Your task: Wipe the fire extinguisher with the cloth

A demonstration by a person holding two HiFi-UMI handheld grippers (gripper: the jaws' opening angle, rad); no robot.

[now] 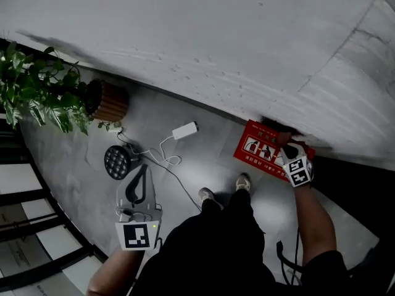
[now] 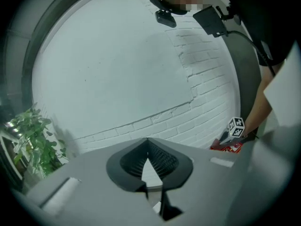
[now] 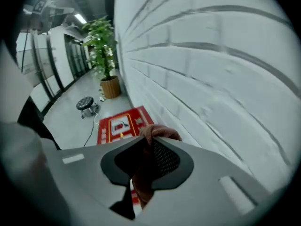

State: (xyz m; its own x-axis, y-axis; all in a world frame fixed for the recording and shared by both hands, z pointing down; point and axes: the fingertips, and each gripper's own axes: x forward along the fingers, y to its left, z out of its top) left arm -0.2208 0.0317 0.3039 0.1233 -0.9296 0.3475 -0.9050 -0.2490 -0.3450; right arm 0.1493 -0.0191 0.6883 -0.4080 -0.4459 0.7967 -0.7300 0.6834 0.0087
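Nearest, a person's dark-clothed body and two shoes [image 1: 207, 194] are seen from above on a grey floor [image 1: 74, 177]. At near left, the left gripper [image 1: 142, 168] is held out over the floor. Its fingers [image 2: 165, 161] are brought together at the tips, with nothing between them. At right, the right gripper [image 1: 287, 145] is pointed down towards the foot of the wall, and its fingers [image 3: 167, 159] are closed on a bunched reddish-brown cloth [image 3: 158, 132]. The cloth is held close over a red fire extinguisher box [image 1: 255, 145], which is set on the floor against the wall, right of centre. Whether cloth and box touch cannot be told. Further left, a black round stool [image 1: 116, 161] and a white adapter [image 1: 184, 130] with its cable are placed on the floor. At far left, a potted plant [image 1: 40, 91] is stood beside the white brick wall [image 1: 247, 42].
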